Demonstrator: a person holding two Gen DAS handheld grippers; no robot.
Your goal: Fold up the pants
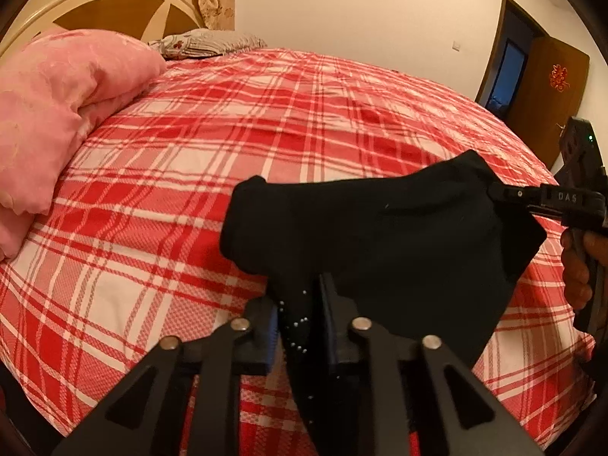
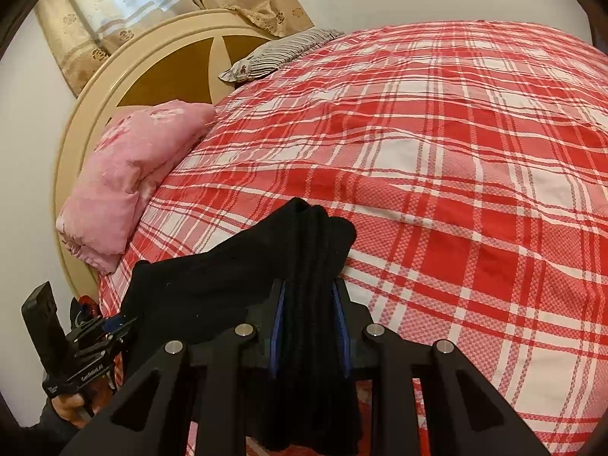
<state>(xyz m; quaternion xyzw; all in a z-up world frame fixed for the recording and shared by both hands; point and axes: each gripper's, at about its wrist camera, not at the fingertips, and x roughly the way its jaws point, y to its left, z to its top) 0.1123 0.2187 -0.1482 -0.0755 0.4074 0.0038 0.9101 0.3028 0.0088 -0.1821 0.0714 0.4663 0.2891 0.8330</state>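
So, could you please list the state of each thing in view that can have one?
pants: black, bunched, held up over the bed between both grippers
left hand-held gripper: jaws slightly apart, fabric between them
right hand-held gripper: shut on the pants
bed: covered by a red plaid sheet
pink quilt: folded, by the headboard
door: open

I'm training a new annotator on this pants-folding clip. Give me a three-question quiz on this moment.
1. True or false: the black pants lie flat on the plaid bedspread.
2. What does the right tool grip?
3. Which lies beside the headboard? A) pink quilt B) blue towel C) green bag

Key: 1 false, they hang between the tools; 2 bunched pants fabric; 3 A.
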